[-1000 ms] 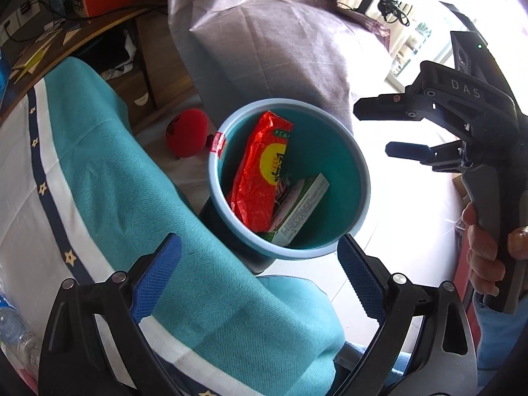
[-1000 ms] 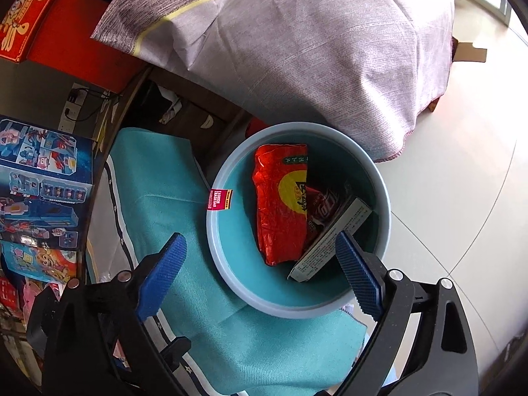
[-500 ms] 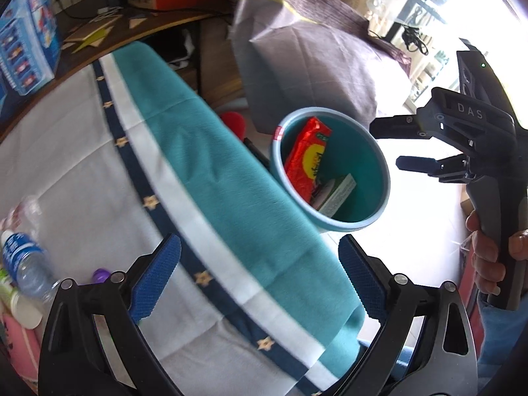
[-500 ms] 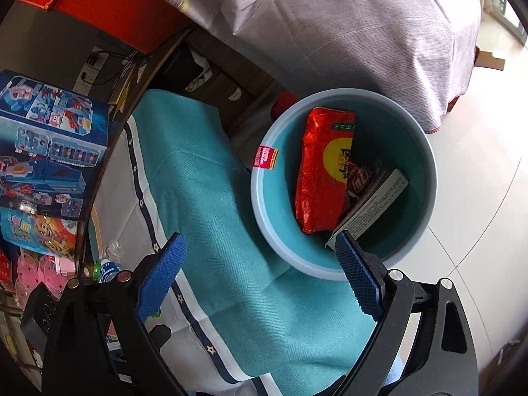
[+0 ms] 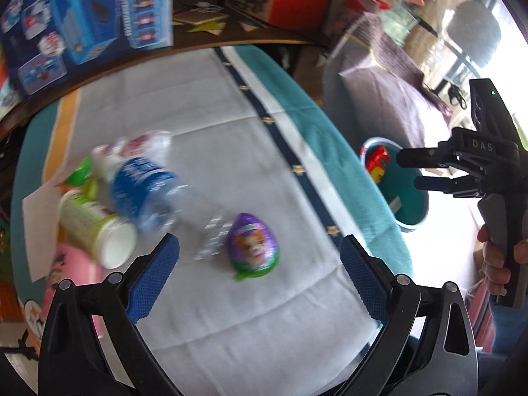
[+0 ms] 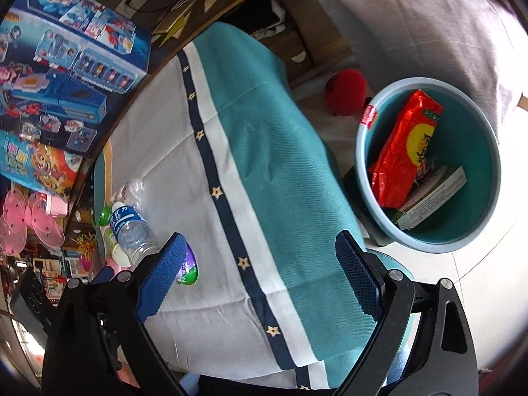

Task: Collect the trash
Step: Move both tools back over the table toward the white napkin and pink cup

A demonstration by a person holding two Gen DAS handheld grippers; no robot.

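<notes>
**Both tongs wide, empty, over table**

2 grippers: left gripper [image 5: 259, 272] and right gripper [image 6: 259, 274], jaws apart, nothing btwn. On the tablecloth [image 5: 231, 313]: 1 purple egg wrapper [image 5: 252, 247], 1 water bottle [image 5: 145, 191], 1 white cup [image 5: 99, 231] on its side, blurred. 1 teal bin [image 6: 363, 151] on floor just beside table, holding 1 red snack bag [image 6: 402, 151] + 1 small box [image 6: 432, 198]. Left view only: hand [image 5: 498, 264] on right tool. Right view only: red ball [image 6: 346, 92] by bin. Toy boxes [image 6: 66, 66] behind table.
</notes>
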